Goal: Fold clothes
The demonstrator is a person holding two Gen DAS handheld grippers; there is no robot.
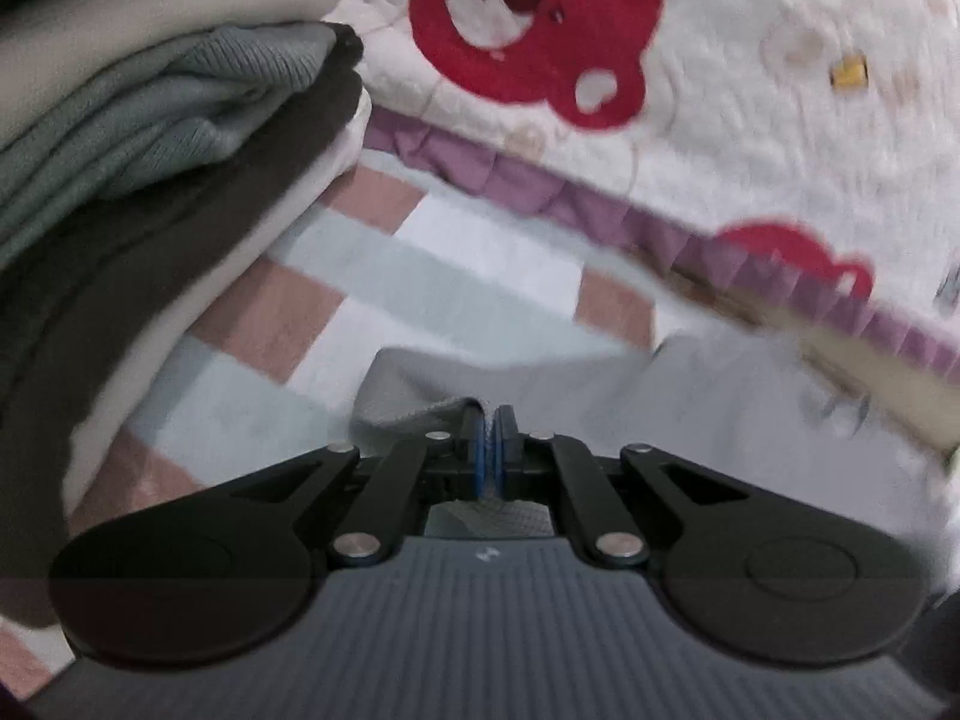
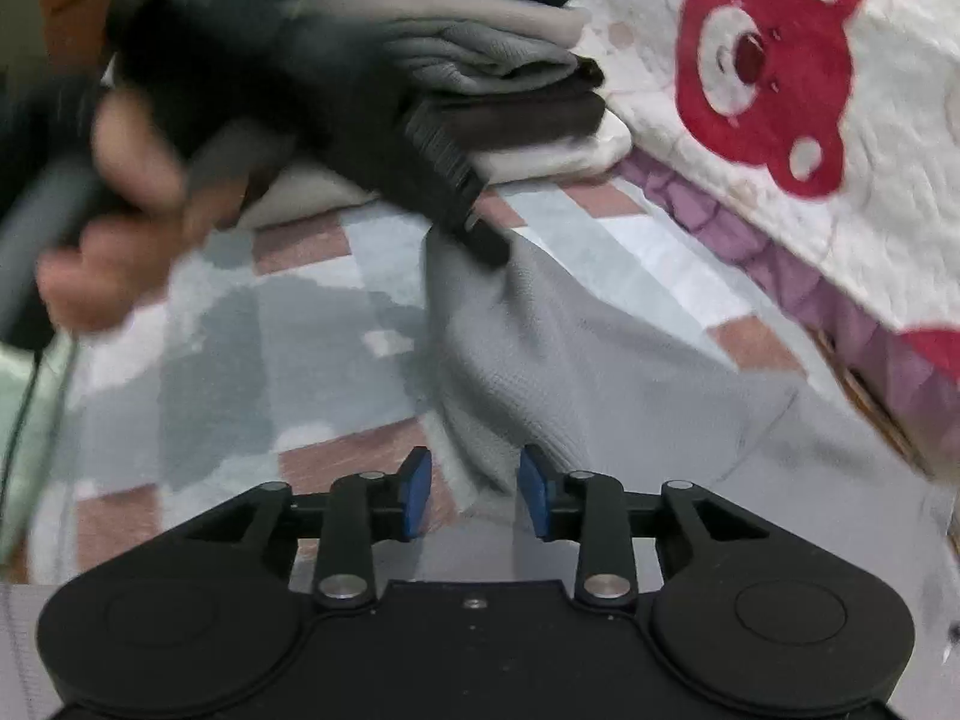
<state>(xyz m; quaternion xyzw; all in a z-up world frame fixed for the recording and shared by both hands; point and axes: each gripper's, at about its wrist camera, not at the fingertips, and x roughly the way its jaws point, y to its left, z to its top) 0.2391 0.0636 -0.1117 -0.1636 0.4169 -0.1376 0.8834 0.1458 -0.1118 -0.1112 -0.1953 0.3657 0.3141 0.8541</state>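
Nearest the right wrist camera, the right gripper (image 2: 474, 492) stands with its blue pads apart, straddling a raised ridge of the grey garment (image 2: 600, 372) — nothing pinched, cloth just sits in the gap. Left gripper (image 1: 493, 438) is clamped together on an edge of the same grey garment (image 1: 690, 396); a fold of knit bunches out beside its left pad. From the right view the left gripper shows at the garment's far left corner, a hand (image 2: 120, 192) on its handle, blurred.

Garment lies rumpled on the checked sheet (image 1: 420, 276), partly lifted at the left gripper's corner, draping right and near. Whether this is spread-out for a fold or mid-fold — can't tell from one look.

Handling judgement: light, soft waffle-type knit, no stiffness, will sag and stretch between two grips; not slippery, pads should hold it. Best hold is at hems or corners, both layers in the pinch, not mid-panel where it only bunches. The ridge between the right pads looks like a workable bite.

Farther back: stack of folded clothes (image 1: 150, 138) at far left, grey-green, dark and cream layers. Beyond, a white quilt with red bears (image 1: 750, 120) and purple frill (image 1: 600, 210) runs along the far right.
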